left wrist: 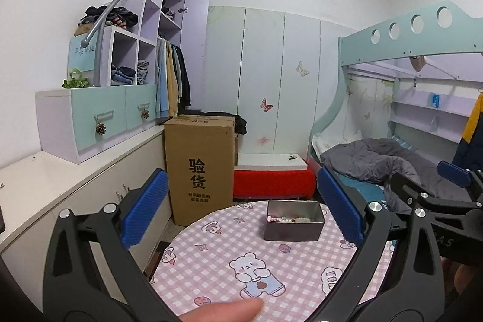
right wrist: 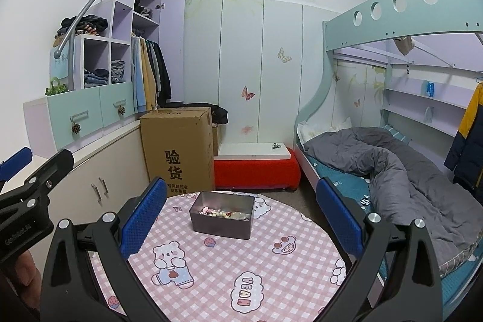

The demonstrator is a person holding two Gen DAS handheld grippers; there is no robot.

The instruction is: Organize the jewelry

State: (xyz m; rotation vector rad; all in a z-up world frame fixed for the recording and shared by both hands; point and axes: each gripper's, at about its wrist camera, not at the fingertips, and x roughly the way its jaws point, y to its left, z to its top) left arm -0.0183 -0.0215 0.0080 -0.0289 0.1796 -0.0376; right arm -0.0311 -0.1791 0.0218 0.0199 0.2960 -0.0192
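A dark metal tin (left wrist: 293, 221) holding a small heap of jewelry (left wrist: 286, 219) stands on the far part of a round table with a pink checked cloth (left wrist: 217, 267). The tin also shows in the right wrist view (right wrist: 222, 215), with the jewelry (right wrist: 223, 213) inside. My left gripper (left wrist: 241, 213) is open and empty, raised above the table's near side, the tin ahead to the right. My right gripper (right wrist: 241, 216) is open and empty, with the tin ahead between its blue pads (right wrist: 145, 219). A fingertip (left wrist: 223, 310) shows at the bottom of the left view.
A tall cardboard box (right wrist: 178, 153) stands behind the table on the left, a red bench (right wrist: 256, 168) behind it. A low cabinet (right wrist: 99, 171) runs along the left. A bunk bed with a grey duvet (right wrist: 392, 165) lies on the right.
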